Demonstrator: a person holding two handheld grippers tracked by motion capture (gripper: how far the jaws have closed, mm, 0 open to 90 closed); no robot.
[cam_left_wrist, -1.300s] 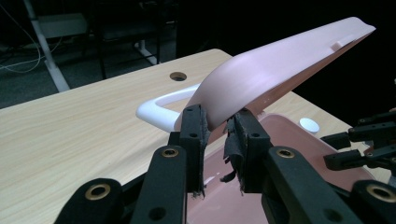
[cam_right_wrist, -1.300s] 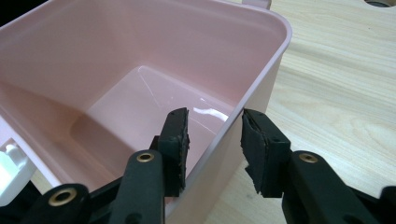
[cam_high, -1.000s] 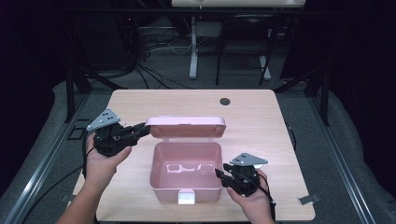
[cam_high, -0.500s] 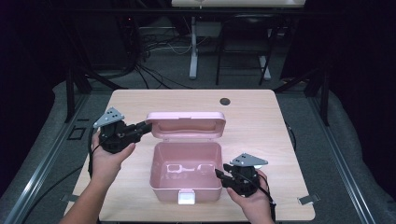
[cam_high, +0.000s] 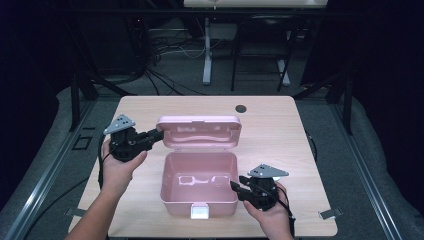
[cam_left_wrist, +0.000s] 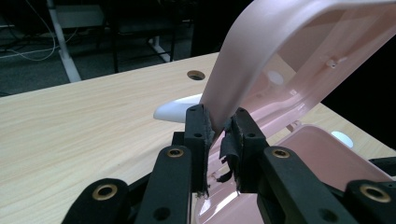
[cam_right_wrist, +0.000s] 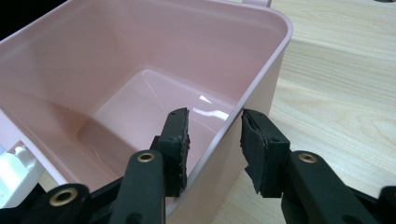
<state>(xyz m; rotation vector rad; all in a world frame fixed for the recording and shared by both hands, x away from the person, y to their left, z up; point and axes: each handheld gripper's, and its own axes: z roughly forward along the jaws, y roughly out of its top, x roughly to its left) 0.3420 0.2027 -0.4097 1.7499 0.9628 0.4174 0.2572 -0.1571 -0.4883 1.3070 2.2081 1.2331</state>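
Observation:
A pink plastic box (cam_high: 172, 195) stands open in the middle of the table, with a white latch (cam_high: 200, 212) on its front wall. Its lid (cam_high: 200, 132) is swung up and back, inside facing me. My left gripper (cam_high: 156, 135) is shut on the lid's left edge; in the left gripper view the pads (cam_left_wrist: 201, 130) pinch the curved pink rim (cam_left_wrist: 280, 46). My right gripper (cam_high: 235, 187) straddles the box's right wall (cam_right_wrist: 261, 60), one jaw inside and one outside. A gap shows beside the inner pad (cam_right_wrist: 180, 140), so it stands open.
The light wooden table (cam_high: 280, 130) has a dark round cable hole (cam_high: 241, 108) near its far edge. Beyond the table are desk legs and cables on a dark floor. The inside of the box holds nothing.
The lid has tipped a little further back, showing more of its inside, and my left gripper went with it. The right gripper has stayed put.

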